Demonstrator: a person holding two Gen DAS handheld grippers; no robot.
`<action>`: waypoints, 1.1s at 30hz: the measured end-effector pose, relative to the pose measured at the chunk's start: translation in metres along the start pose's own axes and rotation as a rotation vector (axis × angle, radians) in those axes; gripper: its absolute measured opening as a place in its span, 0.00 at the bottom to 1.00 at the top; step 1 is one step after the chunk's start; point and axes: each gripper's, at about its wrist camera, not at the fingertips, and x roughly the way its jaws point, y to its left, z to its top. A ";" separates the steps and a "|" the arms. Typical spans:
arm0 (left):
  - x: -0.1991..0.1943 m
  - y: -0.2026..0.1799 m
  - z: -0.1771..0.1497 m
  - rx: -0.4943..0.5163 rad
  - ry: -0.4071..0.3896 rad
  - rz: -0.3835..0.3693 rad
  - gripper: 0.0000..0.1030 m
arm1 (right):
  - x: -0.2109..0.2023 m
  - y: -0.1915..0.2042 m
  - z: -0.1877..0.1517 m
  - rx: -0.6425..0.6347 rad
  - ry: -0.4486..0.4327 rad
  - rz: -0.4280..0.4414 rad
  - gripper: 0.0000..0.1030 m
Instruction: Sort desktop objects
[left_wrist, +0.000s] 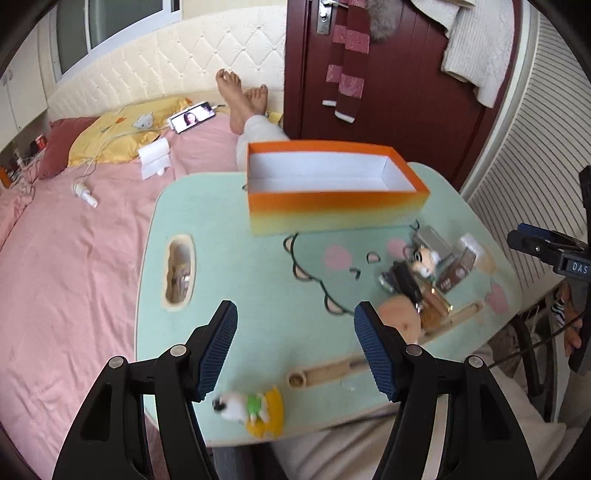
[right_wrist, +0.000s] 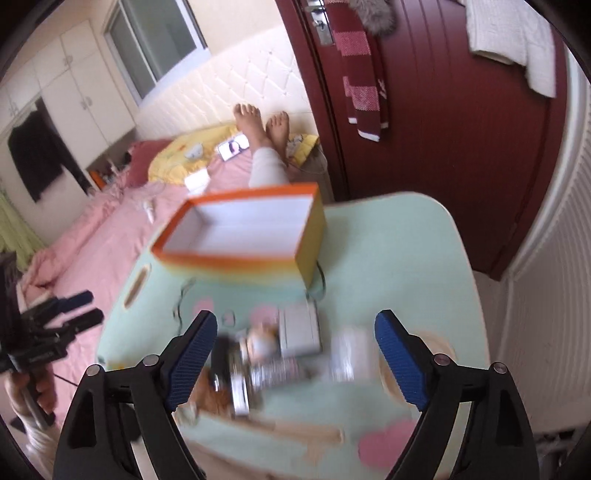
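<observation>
With both the left tool (left_wrist: 295, 345) and right tool (right_wrist: 295, 363) apart and empty, the right should settle squarely over the clutter (right_wrist: 273, 354) beneath it before clamping.

One orange box (left_wrist: 332, 206) stands on the one mint-green worktop (left_wrist: 229, 280). One small dog figurine (left_wrist: 251, 406) lies near its front edge. Two hand-held grippers show: left (left_wrist: 295, 347) and right (right_wrist: 295, 363). The blurred cluster of small items (left_wrist: 428, 273) cannot be counted.
</observation>
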 end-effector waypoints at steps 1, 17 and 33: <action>-0.002 -0.006 -0.011 0.007 0.004 0.001 0.65 | -0.004 0.004 -0.014 -0.011 -0.001 -0.042 0.85; 0.015 0.023 -0.081 -0.184 0.033 0.018 0.65 | 0.042 0.042 -0.101 -0.111 0.112 -0.087 0.85; 0.068 0.006 -0.038 -0.115 -0.024 0.016 0.53 | 0.047 0.033 -0.104 -0.039 0.134 -0.020 0.85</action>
